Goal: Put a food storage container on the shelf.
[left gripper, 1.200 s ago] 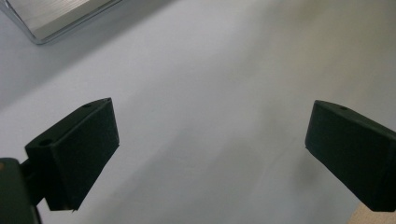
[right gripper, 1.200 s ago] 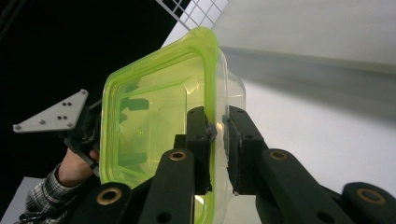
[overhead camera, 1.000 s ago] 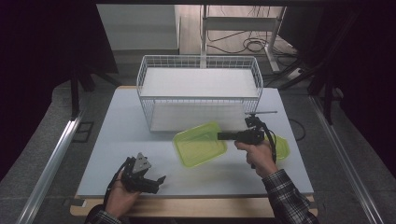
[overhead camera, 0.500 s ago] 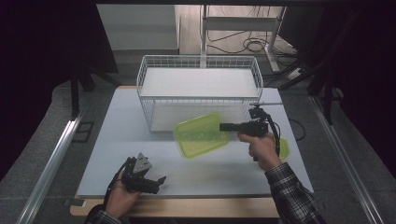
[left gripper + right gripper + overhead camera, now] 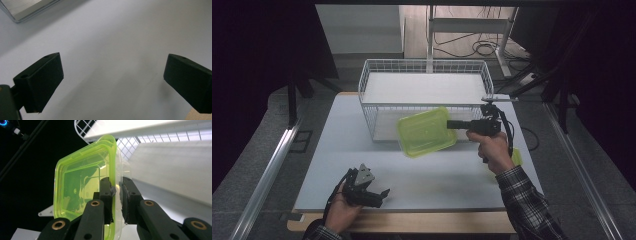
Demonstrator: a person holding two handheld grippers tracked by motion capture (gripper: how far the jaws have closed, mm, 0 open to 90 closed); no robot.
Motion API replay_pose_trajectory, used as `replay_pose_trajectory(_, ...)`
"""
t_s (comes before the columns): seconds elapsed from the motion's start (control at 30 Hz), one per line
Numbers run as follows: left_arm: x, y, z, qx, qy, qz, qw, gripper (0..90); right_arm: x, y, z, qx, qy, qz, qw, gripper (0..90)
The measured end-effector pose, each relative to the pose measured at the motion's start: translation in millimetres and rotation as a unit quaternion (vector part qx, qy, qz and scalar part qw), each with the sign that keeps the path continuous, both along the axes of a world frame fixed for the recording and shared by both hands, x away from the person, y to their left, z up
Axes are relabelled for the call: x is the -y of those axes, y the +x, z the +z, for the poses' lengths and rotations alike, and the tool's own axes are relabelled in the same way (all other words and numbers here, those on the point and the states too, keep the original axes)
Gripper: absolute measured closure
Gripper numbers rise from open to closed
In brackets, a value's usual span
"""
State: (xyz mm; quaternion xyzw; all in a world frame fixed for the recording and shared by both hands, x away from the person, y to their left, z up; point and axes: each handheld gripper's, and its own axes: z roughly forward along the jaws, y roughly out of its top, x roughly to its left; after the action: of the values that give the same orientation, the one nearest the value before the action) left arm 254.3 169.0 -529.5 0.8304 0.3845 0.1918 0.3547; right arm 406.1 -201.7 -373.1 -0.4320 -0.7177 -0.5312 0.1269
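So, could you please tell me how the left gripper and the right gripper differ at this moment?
The left gripper has its jaws wide open with nothing between them; the right gripper is shut on the rim of the green container. The left gripper sits low by the table's near edge; the right gripper is raised before the wire basket. Both are hand-held, black and two-jawed.

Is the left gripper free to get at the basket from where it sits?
Probably yes: the left gripper rests open near the table's front edge, bare tabletop lies ahead, and the basket's left end is unblocked.
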Motion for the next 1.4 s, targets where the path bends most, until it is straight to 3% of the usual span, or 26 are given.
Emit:
replay_pose_trajectory(0.73, -0.2, -0.2, 0.1, 0.001, 0.000, 0.000, 1.0000, 2.5, -4.4, 28.7, 48.2, 0.035, 0.012, -0.044, 0.9983, 79.8)
replay_pose_trajectory(1.4, -0.2, -0.5, 0.0, -0.001, -0.003, -0.001, 1.0000, 2.5, -17.7, 59.6, 61.9, 0.050, 0.011, -0.095, 0.9941, 79.8)
